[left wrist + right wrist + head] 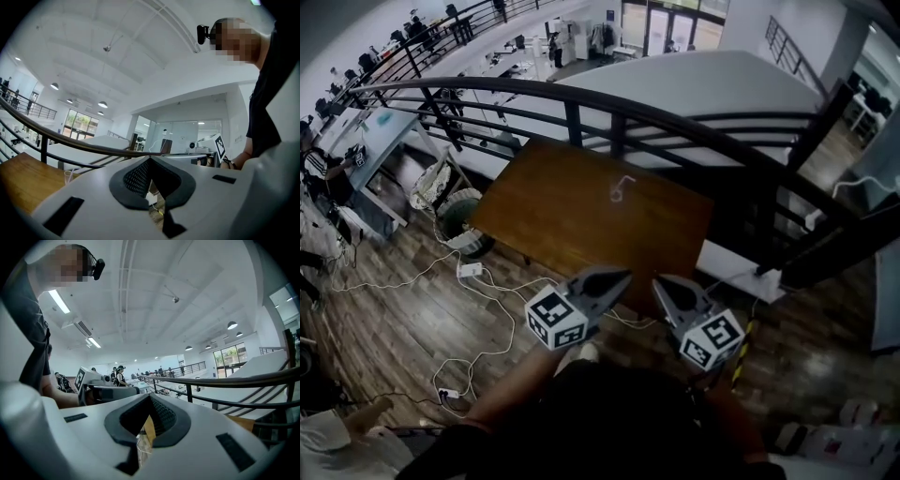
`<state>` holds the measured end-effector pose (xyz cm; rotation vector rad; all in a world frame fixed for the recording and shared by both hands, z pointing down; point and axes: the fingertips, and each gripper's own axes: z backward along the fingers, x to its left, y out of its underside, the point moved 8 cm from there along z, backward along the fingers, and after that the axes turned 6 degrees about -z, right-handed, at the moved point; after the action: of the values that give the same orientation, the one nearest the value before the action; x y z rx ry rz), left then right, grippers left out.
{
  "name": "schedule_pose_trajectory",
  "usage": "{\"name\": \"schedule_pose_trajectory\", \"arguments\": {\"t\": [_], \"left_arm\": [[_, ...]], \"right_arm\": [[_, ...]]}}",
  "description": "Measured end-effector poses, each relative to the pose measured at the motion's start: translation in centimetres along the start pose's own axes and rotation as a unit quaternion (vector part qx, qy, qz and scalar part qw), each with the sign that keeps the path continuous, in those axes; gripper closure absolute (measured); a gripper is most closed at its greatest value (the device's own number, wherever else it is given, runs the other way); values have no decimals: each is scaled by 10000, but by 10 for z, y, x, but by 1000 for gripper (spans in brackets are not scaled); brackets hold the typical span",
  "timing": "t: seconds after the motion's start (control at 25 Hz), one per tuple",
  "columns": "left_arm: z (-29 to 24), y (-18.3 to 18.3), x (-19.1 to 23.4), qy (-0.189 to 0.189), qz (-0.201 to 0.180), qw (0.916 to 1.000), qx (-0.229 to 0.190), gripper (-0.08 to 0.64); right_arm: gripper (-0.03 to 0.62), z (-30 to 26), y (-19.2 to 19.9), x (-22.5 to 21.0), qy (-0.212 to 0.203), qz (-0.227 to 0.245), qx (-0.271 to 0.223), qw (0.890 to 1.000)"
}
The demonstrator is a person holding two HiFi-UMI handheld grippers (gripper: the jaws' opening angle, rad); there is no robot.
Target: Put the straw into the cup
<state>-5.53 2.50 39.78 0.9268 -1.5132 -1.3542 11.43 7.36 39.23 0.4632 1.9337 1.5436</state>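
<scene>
Two tools, left tool (614,278) and right tool (667,286), both pressed together and empty, hang well short of the small clear cup (619,193) ahead on the table (553,216), a faint straw (627,180) at its far side, judged light, slippery, crushable: pinch mid-shaft, gently.

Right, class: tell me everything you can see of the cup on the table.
The cup is small and clear, apparently thin plastic, open-topped and upright near the middle of the brown wooden table. Only the tabletop seems to touch it. A thin pale shape by it may be the straw, too small to tell. The left gripper and right gripper are well short of it.
</scene>
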Motion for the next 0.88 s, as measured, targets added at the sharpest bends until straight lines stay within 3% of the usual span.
{"name": "schedule_pose_trajectory", "arguments": {"t": [0.48, 0.88], "left_arm": [[-8, 18, -108, -327, -20, 9995, 2, 549], [11, 26, -159, -583, 8, 9983, 71, 549]], "right_arm": [[581, 100, 29, 17, -280, -45, 50, 9996], [581, 130, 42, 43, -544, -58, 29, 9985]]}}
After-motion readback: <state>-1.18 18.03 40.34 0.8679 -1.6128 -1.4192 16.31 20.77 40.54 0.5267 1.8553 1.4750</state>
